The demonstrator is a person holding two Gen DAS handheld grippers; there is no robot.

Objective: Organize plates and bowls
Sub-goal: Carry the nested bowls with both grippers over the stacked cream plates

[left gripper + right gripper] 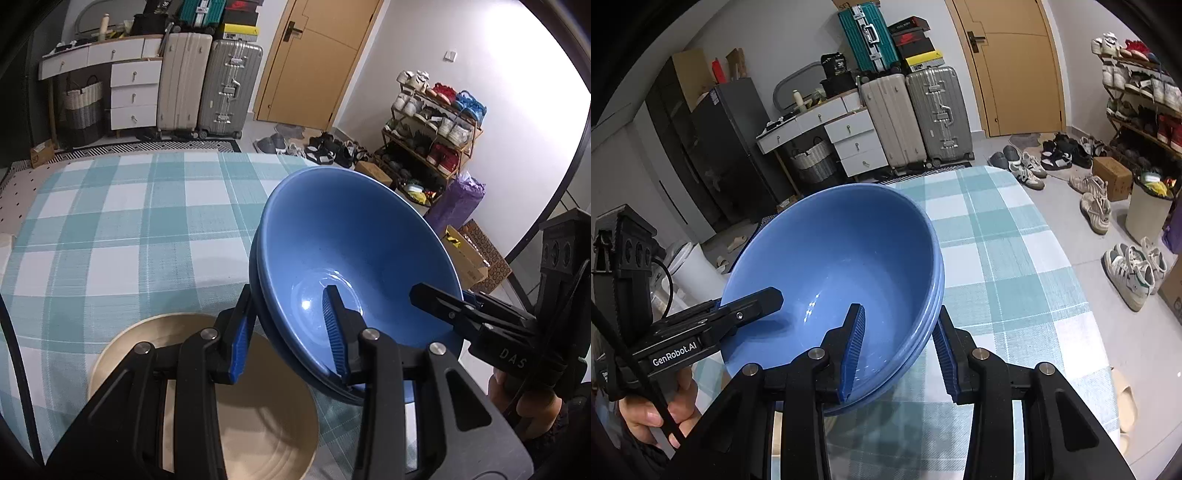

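A stack of nested blue bowls (354, 243) is held tilted above the checked tablecloth; it also shows in the right wrist view (842, 251). My left gripper (288, 332) is shut on the stack's rim, one finger inside and one outside. My right gripper (901, 347) straddles the opposite rim the same way, shut on it; it also shows in the left wrist view (436, 299). A beige plate (258, 424) lies on the table under my left gripper.
The table with the teal-and-white checked cloth (129, 229) stretches ahead. Beyond it stand suitcases (229, 88), white drawers (133, 96) and a shoe rack (432, 129). Shoes lie on the floor to the right (1093, 206).
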